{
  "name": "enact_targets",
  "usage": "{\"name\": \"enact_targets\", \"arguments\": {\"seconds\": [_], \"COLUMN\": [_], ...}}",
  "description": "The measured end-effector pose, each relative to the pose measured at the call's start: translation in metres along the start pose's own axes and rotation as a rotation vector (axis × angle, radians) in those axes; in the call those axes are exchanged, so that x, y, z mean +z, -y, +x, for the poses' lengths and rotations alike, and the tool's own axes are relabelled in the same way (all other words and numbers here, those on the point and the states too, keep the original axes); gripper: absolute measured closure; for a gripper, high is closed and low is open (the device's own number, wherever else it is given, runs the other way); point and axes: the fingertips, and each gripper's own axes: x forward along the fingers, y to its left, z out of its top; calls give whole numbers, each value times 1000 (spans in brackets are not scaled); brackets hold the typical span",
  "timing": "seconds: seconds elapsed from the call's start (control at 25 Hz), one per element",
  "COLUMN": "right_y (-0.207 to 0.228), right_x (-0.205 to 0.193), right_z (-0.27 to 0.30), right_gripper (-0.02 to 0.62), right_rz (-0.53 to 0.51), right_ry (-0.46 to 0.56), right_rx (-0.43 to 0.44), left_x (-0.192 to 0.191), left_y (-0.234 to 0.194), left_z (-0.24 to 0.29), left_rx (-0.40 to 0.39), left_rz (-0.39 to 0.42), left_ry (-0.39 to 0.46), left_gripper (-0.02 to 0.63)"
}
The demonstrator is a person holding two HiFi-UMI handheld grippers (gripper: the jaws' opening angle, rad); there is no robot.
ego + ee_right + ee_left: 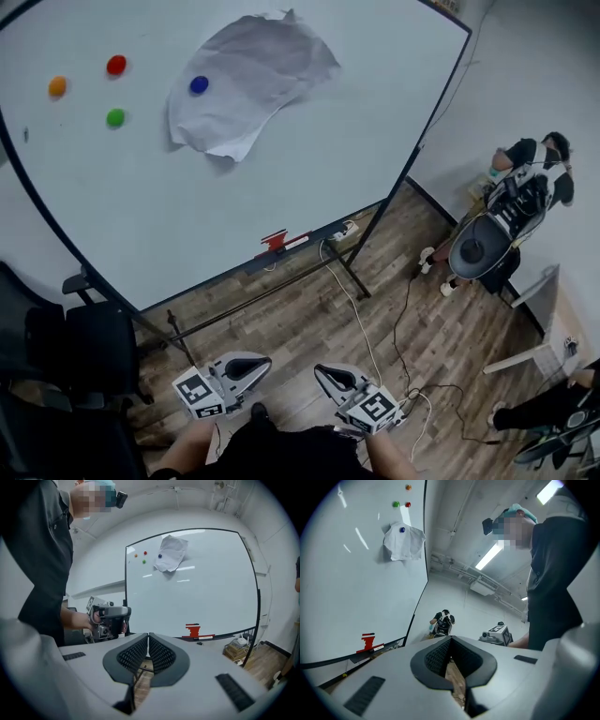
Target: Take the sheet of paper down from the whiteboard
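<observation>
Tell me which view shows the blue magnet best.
Head view: the blue magnet sits large and clear on the sheet of paper. Both gripper views show it only as a tiny dot on the distant whiteboard.

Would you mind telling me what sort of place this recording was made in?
Likely a lab or office workroom: a standing whiteboard, cables trailing over the wooden floor, and strip lights overhead.
</observation>
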Motion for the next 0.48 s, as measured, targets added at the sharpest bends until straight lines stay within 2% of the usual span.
{"name": "enact_targets", "arguments": {"seconds": [0.16, 0.32, 0.48], "right_y": [17, 42, 72], "right_x": [10, 15, 20], "right_z": [13, 21, 37], "right_gripper": [575, 575, 575], "right_rz": [-11, -4, 2], "right_ry": [-11, -11, 20], "right_rx": [-23, -41, -12], "left_x": [10, 20, 22], "left_y": [-35, -53, -69], "left_z": [8, 19, 33], "left_rx": [-11, -16, 7], "left_rz": [1, 6, 40], "left_ry": [10, 31, 10], "left_gripper": [594, 595, 595]}}
